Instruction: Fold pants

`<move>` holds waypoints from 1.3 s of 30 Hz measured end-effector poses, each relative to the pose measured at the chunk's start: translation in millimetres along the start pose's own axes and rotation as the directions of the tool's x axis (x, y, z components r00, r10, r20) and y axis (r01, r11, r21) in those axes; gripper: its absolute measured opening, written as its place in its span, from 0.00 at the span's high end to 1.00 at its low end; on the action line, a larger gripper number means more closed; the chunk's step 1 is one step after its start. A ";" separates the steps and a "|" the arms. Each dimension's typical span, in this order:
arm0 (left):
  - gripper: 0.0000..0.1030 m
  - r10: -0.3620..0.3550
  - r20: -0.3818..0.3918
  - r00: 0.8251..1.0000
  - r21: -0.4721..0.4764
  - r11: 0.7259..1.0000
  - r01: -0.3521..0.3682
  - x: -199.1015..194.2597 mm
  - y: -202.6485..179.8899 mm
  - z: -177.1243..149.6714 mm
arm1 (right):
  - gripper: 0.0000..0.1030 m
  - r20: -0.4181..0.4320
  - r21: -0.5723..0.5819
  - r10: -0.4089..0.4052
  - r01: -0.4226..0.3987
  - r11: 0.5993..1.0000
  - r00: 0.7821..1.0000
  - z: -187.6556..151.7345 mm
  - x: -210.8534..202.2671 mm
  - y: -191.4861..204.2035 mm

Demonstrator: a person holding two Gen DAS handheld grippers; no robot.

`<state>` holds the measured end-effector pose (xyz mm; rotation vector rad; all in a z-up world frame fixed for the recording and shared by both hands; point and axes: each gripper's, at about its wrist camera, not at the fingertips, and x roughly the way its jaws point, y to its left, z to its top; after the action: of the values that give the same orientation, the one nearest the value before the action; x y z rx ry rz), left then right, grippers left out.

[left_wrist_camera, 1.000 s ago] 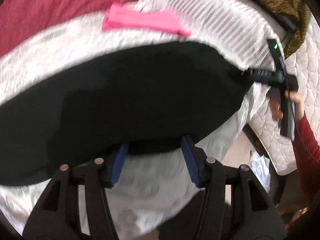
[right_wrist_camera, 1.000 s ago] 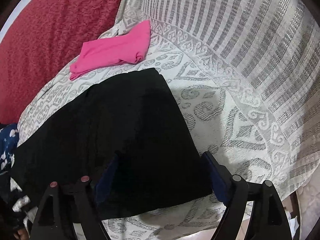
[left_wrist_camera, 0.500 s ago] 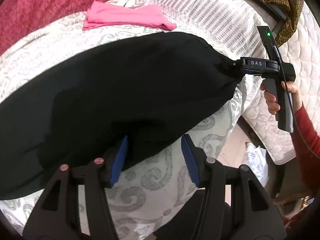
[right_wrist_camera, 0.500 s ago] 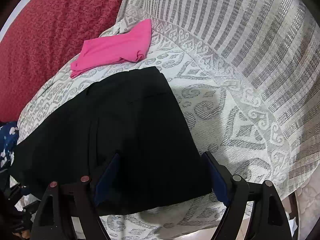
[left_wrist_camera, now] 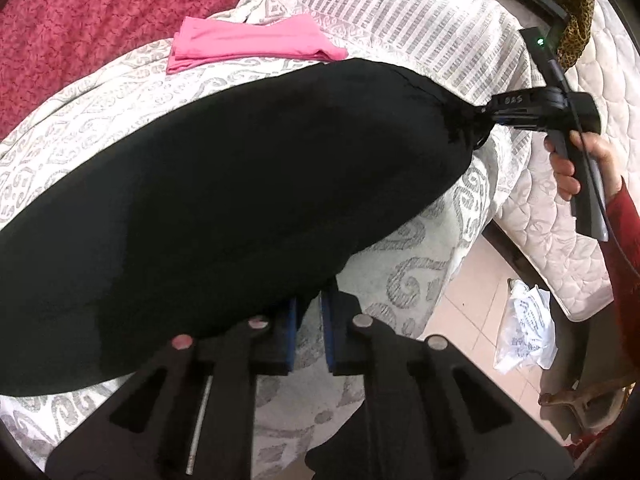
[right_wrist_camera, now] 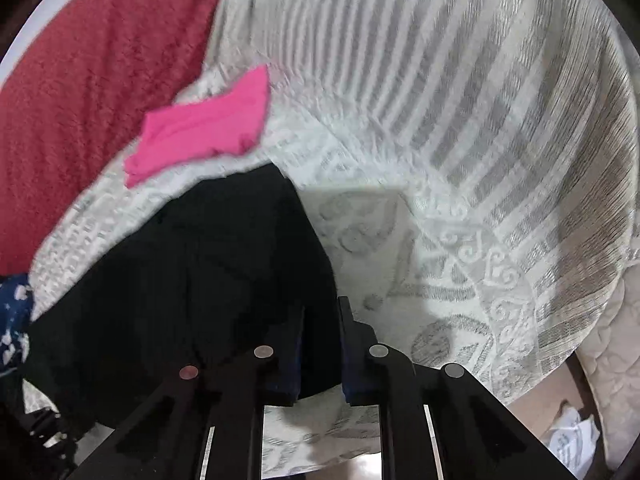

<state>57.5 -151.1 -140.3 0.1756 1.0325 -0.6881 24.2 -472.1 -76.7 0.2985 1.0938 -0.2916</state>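
The black pants point(left_wrist_camera: 224, 200) lie spread on a white and grey patterned bedspread point(left_wrist_camera: 420, 264). My left gripper point(left_wrist_camera: 308, 304) is shut on the near edge of the pants. My right gripper point(right_wrist_camera: 320, 320) is shut on the pants' right end point(right_wrist_camera: 224, 280); it also shows in the left wrist view point(left_wrist_camera: 486, 114), pinching that end, with the hand on its handle. The right wrist view is blurred.
A folded pink garment point(left_wrist_camera: 248, 42) lies on the bedspread beyond the pants, also in the right wrist view point(right_wrist_camera: 200, 128). A red blanket point(left_wrist_camera: 80, 20) covers the far left. A quilted mattress point(left_wrist_camera: 560, 248) and tiled floor with a plastic bag point(left_wrist_camera: 524, 332) are at the right.
Both grippers have closed from wide open onto the pants' edge. The right wrist view has shifted and blurred.
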 end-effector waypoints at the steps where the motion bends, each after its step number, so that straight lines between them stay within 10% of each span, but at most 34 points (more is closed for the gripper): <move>1: 0.89 0.002 -0.001 1.000 -0.003 1.000 -0.002 0.7 -0.3 -1.1 | 0.86 0.014 -0.009 -0.005 0.005 1.000 1.000 -0.4 1.3 -0.8; 4: 0.89 0.008 -0.001 1.000 -0.002 1.000 -0.008 0.7 -1.9 -2.8 | 0.91 0.033 -0.010 -0.056 0.056 0.998 0.998 -0.5 -3.2 -5.3; 6: 0.89 0.007 -0.001 1.000 -0.005 1.000 -0.007 0.6 -2.0 -2.9 | 0.98 0.089 -0.037 -0.333 0.337 0.941 0.939 -1.1 -7.6 -11.7; 7: 0.89 0.001 0.002 1.000 -0.012 1.000 -0.001 0.7 -0.7 -2.9 | 0.98 0.093 -0.037 -0.344 0.348 0.937 0.935 -1.2 -8.2 -19.3; 9: 0.89 -0.008 0.003 1.000 -0.023 1.000 0.008 1.0 1.4 -3.7 | 0.97 -0.010 0.078 -0.116 0.116 0.990 0.993 -3.5 -9.0 -52.2; 11: 0.88 -0.012 0.000 1.000 -0.039 0.999 0.012 0.5 2.3 -2.8 | 0.95 -0.001 0.143 -0.016 0.016 0.990 1.000 -7.2 -18.3 -65.7; 15: 0.87 0.001 0.006 1.000 -0.030 1.000 0.000 -13.6 0.9 -5.2 | 0.89 0.046 0.020 -0.123 0.122 0.992 0.991 -3.0 -35.1 -40.3; 24: 0.68 0.169 0.075 0.983 -0.234 0.961 -0.147 -99.9 66.7 -60.5 | 0.75 0.076 -0.206 0.121 -0.103 0.973 0.990 1.0 -34.2 88.2; 27: 0.67 0.275 0.059 0.960 -0.425 0.877 -0.225 -129.5 124.5 -96.5 | 0.75 0.049 -0.305 0.202 -0.178 0.936 0.978 -6.7 -23.0 137.8; 33: 0.67 0.395 0.029 0.918 -0.778 0.586 -0.227 -181.0 234.6 -181.1 | 0.60 -0.034 -0.560 0.312 -0.277 0.781 0.949 -47.1 -9.3 261.7; 39: 0.67 0.441 0.047 0.896 -0.887 0.431 -0.166 -202.9 313.0 -218.2 | 0.58 -0.209 -0.701 0.380 -0.409 0.585 0.901 -102.4 -6.8 374.7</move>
<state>20.3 279.4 -139.8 -0.6207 0.9263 0.2315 77.6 -87.2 -79.6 -0.1909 1.0611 0.5759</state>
